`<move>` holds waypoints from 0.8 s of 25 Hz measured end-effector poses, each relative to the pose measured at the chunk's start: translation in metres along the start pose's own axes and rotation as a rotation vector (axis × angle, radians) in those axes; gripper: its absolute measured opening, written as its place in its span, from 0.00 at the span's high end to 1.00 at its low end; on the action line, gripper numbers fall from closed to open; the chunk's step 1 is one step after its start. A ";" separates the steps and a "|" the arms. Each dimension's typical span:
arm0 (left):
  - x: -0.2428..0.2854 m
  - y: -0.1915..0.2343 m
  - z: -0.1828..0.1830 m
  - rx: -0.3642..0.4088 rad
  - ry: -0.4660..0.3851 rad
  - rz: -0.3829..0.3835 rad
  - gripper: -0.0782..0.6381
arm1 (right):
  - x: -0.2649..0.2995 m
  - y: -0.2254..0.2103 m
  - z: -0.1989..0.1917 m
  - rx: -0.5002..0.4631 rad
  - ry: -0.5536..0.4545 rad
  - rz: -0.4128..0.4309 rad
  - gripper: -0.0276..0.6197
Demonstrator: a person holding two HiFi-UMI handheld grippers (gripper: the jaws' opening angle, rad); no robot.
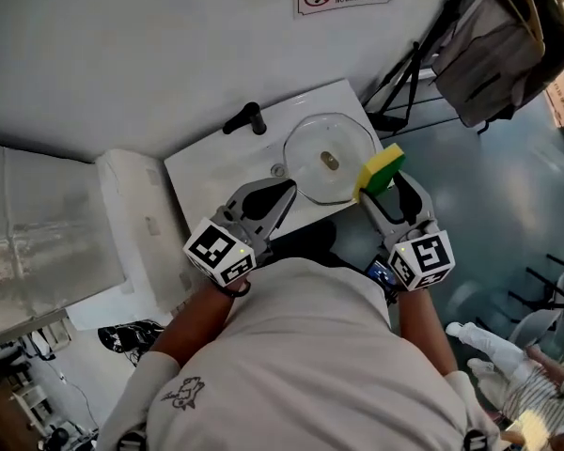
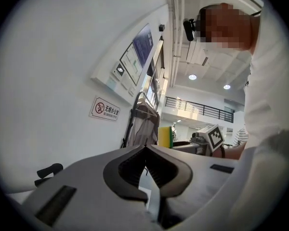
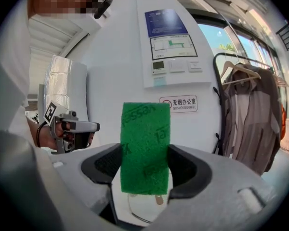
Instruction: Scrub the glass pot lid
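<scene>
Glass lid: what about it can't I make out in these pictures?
- Head view: the sponge in the right gripper covers the lid's right edge.
- Right gripper view: sponge and jaws hide the lid but for a sliver below.
- Left gripper view: no lid shows; the shut left gripper fills the lower picture.
- Dirt or water on the glass: too small to tell in any view.

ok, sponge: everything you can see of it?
The sponge is a rectangular block, yellow foam backed by a green scouring pad with faint printed lettering. It is clamped at its sides by the right gripper, projecting past the tips. It sits above the right edge of the glass lid; contact there is unclear.
</scene>
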State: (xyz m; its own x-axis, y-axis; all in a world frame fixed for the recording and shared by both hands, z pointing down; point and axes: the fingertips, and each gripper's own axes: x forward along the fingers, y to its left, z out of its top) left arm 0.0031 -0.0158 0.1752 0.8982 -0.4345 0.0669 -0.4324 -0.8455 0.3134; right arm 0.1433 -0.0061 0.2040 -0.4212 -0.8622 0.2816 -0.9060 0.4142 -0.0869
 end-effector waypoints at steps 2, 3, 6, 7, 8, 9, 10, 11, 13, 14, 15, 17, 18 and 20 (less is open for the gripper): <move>0.014 0.007 -0.001 -0.010 -0.010 0.042 0.89 | 0.007 -0.022 -0.001 -0.003 0.011 0.019 0.50; 0.020 0.012 -0.002 -0.015 -0.012 0.064 0.89 | 0.010 -0.033 -0.003 -0.004 0.017 0.029 0.50; 0.037 0.026 -0.009 -0.022 -0.011 0.124 0.89 | 0.022 -0.059 -0.010 -0.007 0.043 0.066 0.50; 0.040 0.031 -0.011 -0.023 -0.011 0.142 0.89 | 0.026 -0.065 -0.013 -0.008 0.051 0.080 0.50; 0.043 0.037 -0.014 -0.026 -0.011 0.159 0.89 | 0.031 -0.070 -0.015 -0.011 0.058 0.093 0.50; 0.044 0.043 -0.017 -0.032 -0.009 0.175 0.89 | 0.036 -0.075 -0.018 -0.013 0.065 0.105 0.50; 0.045 0.049 -0.020 -0.040 -0.005 0.189 0.89 | 0.041 -0.078 -0.021 -0.015 0.071 0.115 0.50; 0.046 0.055 -0.024 -0.048 -0.001 0.200 0.89 | 0.046 -0.080 -0.023 -0.014 0.076 0.123 0.50; 0.046 0.067 -0.031 -0.058 0.006 0.214 0.89 | 0.058 -0.085 -0.028 -0.008 0.087 0.136 0.50; 0.045 0.073 -0.034 -0.064 0.008 0.218 0.89 | 0.064 -0.086 -0.031 -0.005 0.094 0.141 0.50; 0.045 0.078 -0.039 -0.073 0.010 0.222 0.89 | 0.070 -0.087 -0.034 -0.003 0.102 0.146 0.50; 0.044 0.088 -0.051 -0.097 0.022 0.226 0.89 | 0.080 -0.088 -0.040 -0.009 0.122 0.153 0.50; 0.044 0.092 -0.058 -0.108 0.031 0.225 0.88 | 0.085 -0.089 -0.043 -0.013 0.131 0.154 0.50; 0.046 0.100 -0.071 -0.127 0.052 0.217 0.87 | 0.095 -0.092 -0.049 -0.011 0.146 0.150 0.50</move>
State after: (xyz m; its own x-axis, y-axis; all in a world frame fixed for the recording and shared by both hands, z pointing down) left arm 0.0068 -0.0988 0.2768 0.7897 -0.5821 0.1935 -0.6050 -0.6869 0.4026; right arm 0.1889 -0.1114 0.2854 -0.5396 -0.7395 0.4023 -0.8331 0.5382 -0.1281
